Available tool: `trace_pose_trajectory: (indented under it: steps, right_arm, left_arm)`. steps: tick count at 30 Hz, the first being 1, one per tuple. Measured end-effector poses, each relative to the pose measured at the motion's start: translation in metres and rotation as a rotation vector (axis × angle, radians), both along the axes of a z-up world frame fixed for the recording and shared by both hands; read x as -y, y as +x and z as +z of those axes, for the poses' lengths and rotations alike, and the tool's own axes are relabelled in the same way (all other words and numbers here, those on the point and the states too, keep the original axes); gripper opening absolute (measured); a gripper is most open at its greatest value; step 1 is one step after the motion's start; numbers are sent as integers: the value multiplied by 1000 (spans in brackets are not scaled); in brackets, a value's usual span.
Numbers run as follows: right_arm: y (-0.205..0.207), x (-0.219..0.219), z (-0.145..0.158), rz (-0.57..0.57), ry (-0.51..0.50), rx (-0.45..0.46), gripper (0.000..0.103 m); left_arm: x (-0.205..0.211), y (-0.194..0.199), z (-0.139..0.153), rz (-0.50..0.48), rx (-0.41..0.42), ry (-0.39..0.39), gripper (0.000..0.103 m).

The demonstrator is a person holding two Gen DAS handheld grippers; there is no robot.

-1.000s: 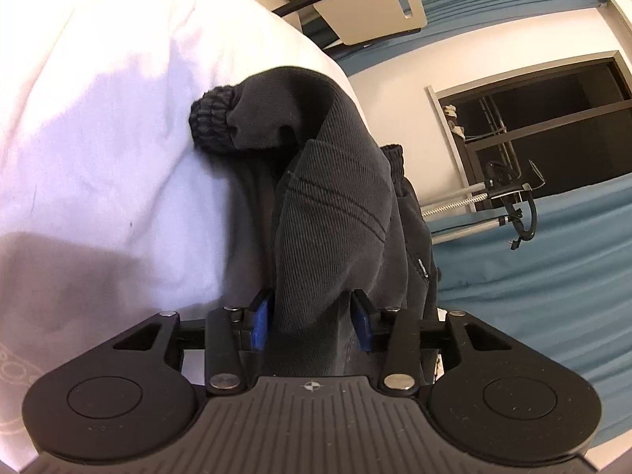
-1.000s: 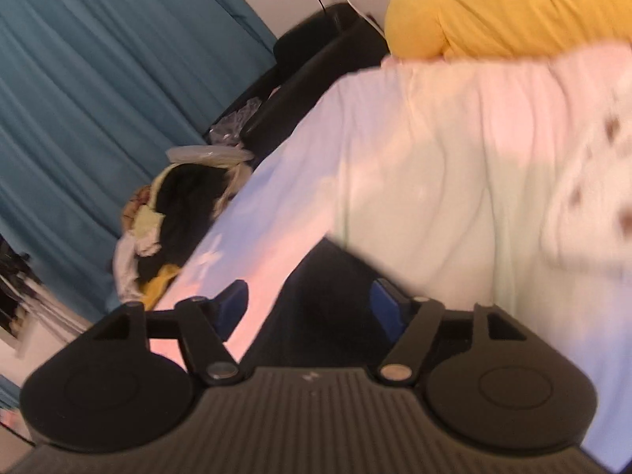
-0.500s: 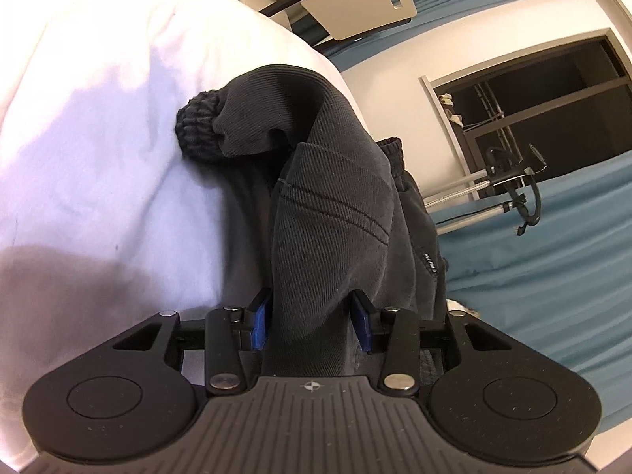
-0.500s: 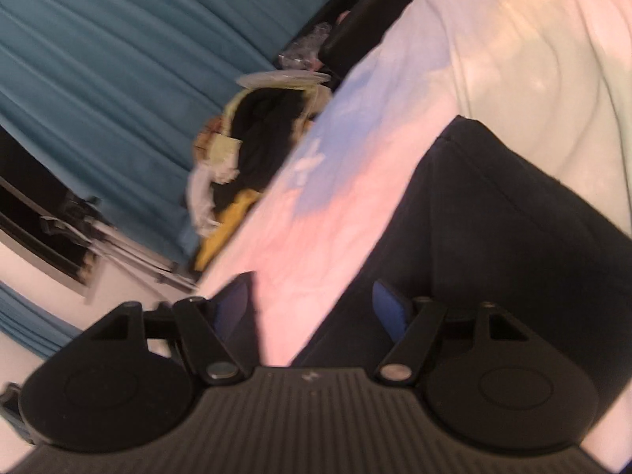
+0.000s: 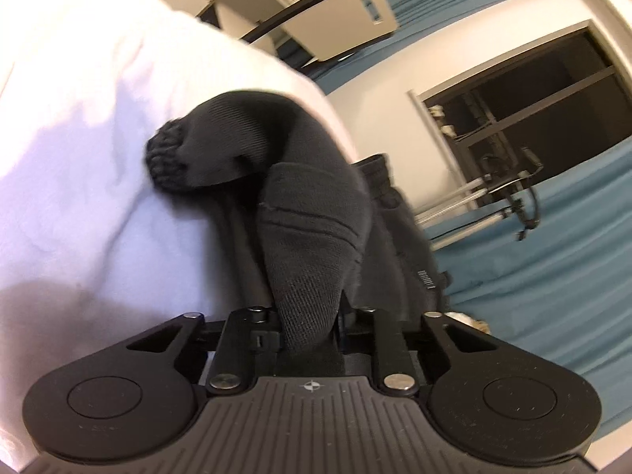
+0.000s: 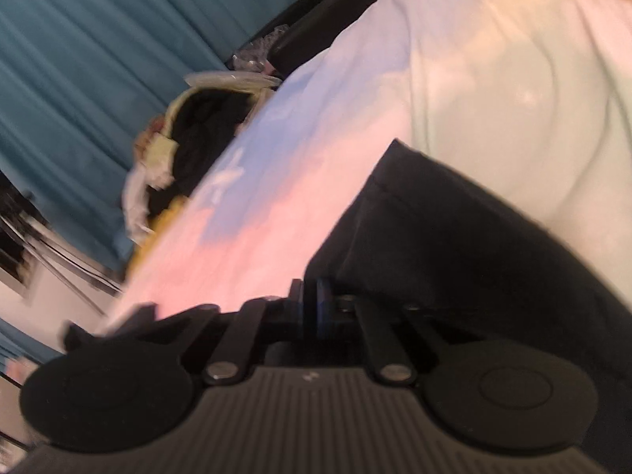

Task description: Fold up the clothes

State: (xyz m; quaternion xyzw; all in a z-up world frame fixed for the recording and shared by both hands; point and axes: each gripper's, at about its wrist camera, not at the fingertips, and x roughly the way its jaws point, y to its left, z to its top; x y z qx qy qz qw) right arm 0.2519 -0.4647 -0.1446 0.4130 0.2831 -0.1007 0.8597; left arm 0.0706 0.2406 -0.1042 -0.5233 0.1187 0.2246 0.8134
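Two grippers, one dark garment: my left gripper (image 5: 310, 316) has a thick fold of the black ribbed garment (image 5: 312, 237) between its jaws, which are closing on it, the knit bunched up right at the pads. My right gripper (image 6: 314, 308) has its blue pads drawn together at the near edge of the same black cloth (image 6: 454, 245); blur keeps me from telling whether a thin hem is pinched there or the jaws have met on nothing.

Beyond the left gripper, the garment lies heaped on the white bed sheet (image 5: 79, 158), a ribbed cuff (image 5: 168, 160) poking out on the side away from the window (image 5: 525, 118), the rest spilling over the sheet's edge toward the teal curtain (image 5: 553, 276). From the right wrist view the cloth's straight hem rests flat on the sheet, with a pile of mixed laundry (image 6: 177, 150) past the bed's far edge.

By my reading, folding has barely begun: the piece is crumpled, no neat crease shows, and it must be lifted, spread and doubled over. More clothes wait.
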Motion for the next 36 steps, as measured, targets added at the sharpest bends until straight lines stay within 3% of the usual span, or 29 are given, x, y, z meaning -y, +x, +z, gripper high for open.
trace_pose_trajectory:
  steps: [3, 5, 7, 10, 13, 16, 19, 20, 21, 23, 26, 28, 31, 34, 35, 36]
  right_arm:
    - [-11, 0, 29, -7, 19, 188, 4]
    - [-32, -1, 63, 4, 31, 415, 3]
    - [-53, -1, 95, 5, 38, 621, 1]
    - [-91, 12, 120, -54, 19, 759, 1]
    - [-109, 32, 98, -105, 60, 592, 1]
    - [-100, 42, 62, -78, 107, 295, 1]
    - [-83, 35, 48, -19, 94, 169, 8]
    - [-77, 28, 49, 10, 86, 181, 19]
    - [-71, 22, 50, 39, 78, 192, 51]
    - [-58, 6, 54, 94, 33, 201, 85]
    - [-41, -13, 57, 86, -119, 76, 84]
    - [-39, -15, 52, -19, -139, 0, 84]
    - [-51, -7, 37, -107, -33, -23, 84]
    - [-55, 1, 20, -109, 40, -42, 84]
    - [-51, 2, 14, -111, 74, -24, 82]
    - [-47, 2, 8, -113, 109, -6, 71]
  left_arm:
    - [-2, -9, 9, -13, 139, -56, 21]
    - [-11, -19, 4, -22, 264, -184, 21]
    - [-18, -33, 0, -6, 325, -250, 21]
    - [-28, -43, -1, 15, 324, -287, 21]
    - [-25, -49, -2, 1, 212, -278, 21]
    - [-21, -58, -1, 2, 131, -254, 22]
    - [-19, -57, 4, 2, 101, -238, 22]
    - [-18, -57, 5, 3, 95, -235, 22]
    - [-18, -60, 5, 7, 89, -238, 22]
    - [-18, -63, 4, 17, 78, -248, 23]
    - [-20, -61, 4, 27, 58, -248, 23]
    - [-20, -61, 4, 33, 46, -249, 23]
    - [-21, -58, 3, 44, 37, -254, 23]
    - [-17, -53, 3, 50, -3, -202, 23]
    - [-17, -51, 2, 48, -11, -195, 23]
    - [-16, -49, 2, 47, -17, -189, 23]
